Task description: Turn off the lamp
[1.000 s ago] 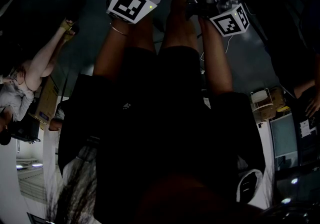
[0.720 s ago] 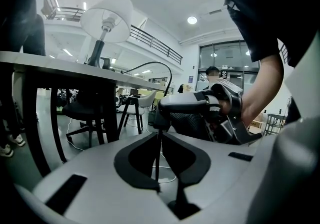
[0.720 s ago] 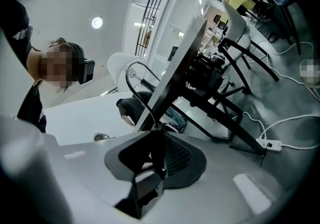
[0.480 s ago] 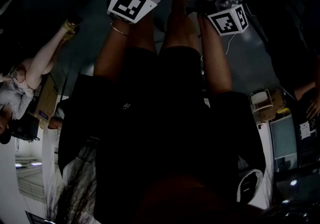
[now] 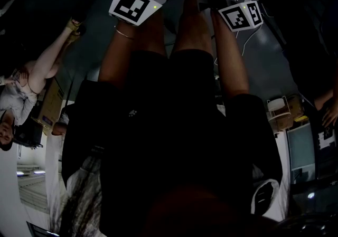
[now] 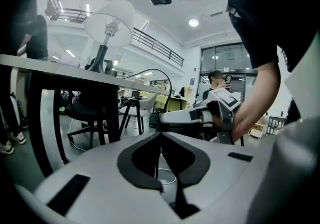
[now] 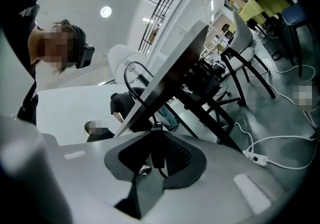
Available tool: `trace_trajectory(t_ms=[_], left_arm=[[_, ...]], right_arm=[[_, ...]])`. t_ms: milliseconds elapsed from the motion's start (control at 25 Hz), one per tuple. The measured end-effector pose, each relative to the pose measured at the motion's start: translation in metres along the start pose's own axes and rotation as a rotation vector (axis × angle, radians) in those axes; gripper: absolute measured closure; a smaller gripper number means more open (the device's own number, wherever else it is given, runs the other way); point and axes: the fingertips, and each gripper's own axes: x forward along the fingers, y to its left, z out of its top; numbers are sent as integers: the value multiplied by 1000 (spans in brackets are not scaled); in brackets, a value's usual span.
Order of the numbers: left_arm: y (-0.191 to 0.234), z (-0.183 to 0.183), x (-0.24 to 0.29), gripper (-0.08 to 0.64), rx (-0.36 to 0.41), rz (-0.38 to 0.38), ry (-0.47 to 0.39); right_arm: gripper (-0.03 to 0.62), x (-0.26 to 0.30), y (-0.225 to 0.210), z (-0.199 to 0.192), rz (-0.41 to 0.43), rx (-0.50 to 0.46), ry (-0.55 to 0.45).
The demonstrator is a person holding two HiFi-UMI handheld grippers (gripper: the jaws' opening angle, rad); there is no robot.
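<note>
The table lamp (image 6: 109, 22) stands upright on the bench (image 6: 60, 68), with a white tapered shade on a slim dark stem; whether it is lit cannot be told. Its black cord (image 7: 137, 102) curves down past the bench edge to a black inline switch (image 7: 155, 147). The switch sits pinched between the jaws of the right gripper (image 7: 156, 133).

lamp (image 6: 109, 22) on table (image 6: 60, 66) | chair (image 6: 86, 112) under table | cord switch (image 7: 156, 148) in right hand-held gripper (image 7: 156, 131)

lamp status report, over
Right hand-held gripper shut on cord switch. Left hand-held gripper shut, empty. Lamp on table, lit or not unclear. Nothing blocking.
</note>
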Motion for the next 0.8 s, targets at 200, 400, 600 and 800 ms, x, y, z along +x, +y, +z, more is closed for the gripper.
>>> trace_trajectory(t_ms=[200, 400, 600, 800], left_arm=[[0, 4, -2, 549, -8, -8, 1], [1, 7, -3, 549, -15, -9, 6], [1, 9, -3, 549, -8, -11, 10], [1, 14, -3, 549, -8, -16, 13]], right_arm=[[526, -3, -10, -13, -49, -83, 45], [526, -7, -22, -25, -95, -143, 88], [526, -12, -31, -35, -118, -172, 118], [526, -16, -37, -40, -145, -184, 137]])
